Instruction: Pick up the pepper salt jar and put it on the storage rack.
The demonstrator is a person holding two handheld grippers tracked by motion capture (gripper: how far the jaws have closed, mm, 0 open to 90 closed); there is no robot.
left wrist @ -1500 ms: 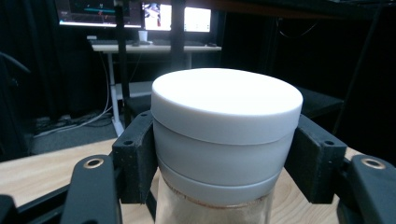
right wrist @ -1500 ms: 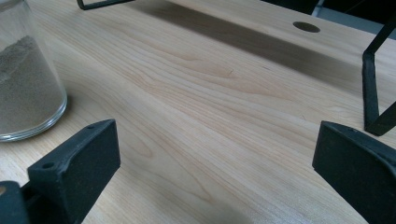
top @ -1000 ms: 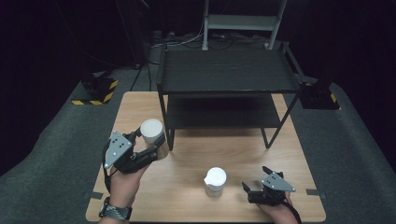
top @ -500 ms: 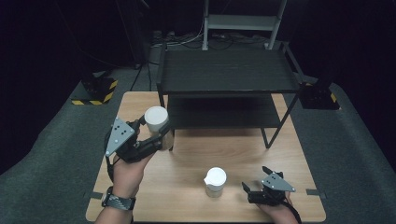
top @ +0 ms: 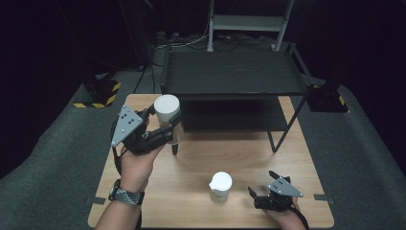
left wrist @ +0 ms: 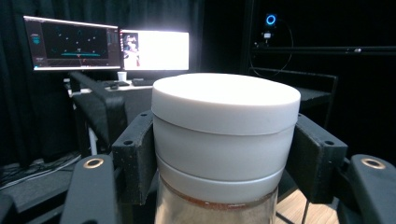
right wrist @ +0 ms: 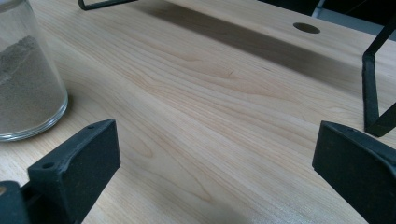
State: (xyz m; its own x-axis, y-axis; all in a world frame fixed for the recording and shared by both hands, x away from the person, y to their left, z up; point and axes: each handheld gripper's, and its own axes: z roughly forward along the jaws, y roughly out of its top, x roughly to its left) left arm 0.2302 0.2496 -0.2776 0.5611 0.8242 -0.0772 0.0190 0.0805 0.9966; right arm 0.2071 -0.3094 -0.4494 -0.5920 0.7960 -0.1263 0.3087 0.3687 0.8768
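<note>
Now the left gripper pinches a white-lidded jar above the surface, just near of a black rack. Right gripper, spread, rests near-right beside a second jar. Monitors glow in the dark room.

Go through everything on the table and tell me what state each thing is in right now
Left gripper: jaws shut on the held jar, lifted off the table.
Held jar: white lid on, upright, powder inside.
Second jar: standing on the table, lid on, greyish powder inside, untouched.
Right gripper: jaws open, holding nothing, beside the second jar.
Black shelf rack: both shelves bare.
</note>
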